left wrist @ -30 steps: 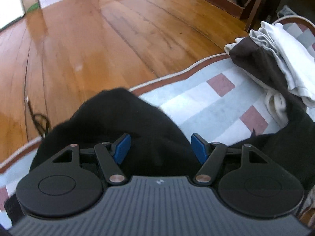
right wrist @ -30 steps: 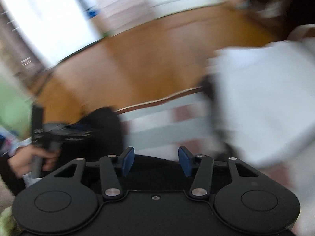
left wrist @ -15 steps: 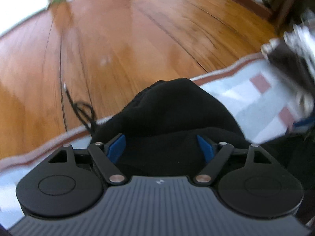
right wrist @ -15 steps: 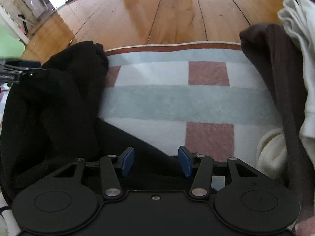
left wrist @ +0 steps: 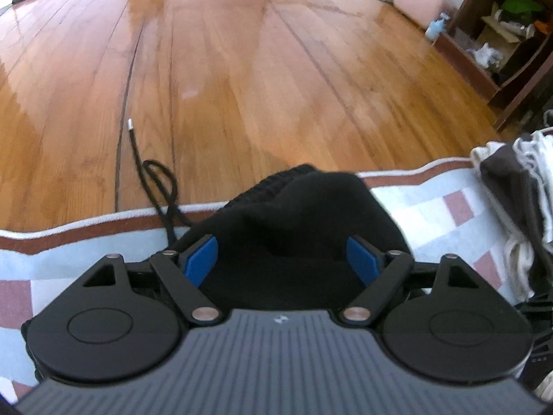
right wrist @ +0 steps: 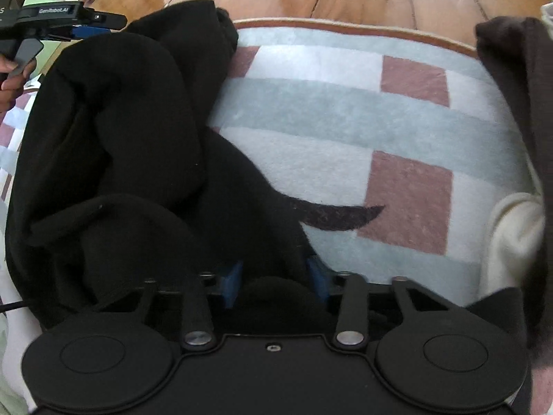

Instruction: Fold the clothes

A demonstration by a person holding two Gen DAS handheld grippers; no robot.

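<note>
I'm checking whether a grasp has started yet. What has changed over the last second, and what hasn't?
The right gripper has dropped onto the black garment and its jaws are closing, with a fold of the cloth now between them. The left gripper has spread wider over the garment's bunched end and grips nothing. The checked rug and the clothes pile lie as before.

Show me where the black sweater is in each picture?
Left wrist view: the black sweater is low in the middle, bunched between the open left gripper pads.
Right wrist view: it fills the left half, reaching down into the closing right gripper.
Shared landmark: the checked rug, with its brown border beside the wooden floor.
</note>
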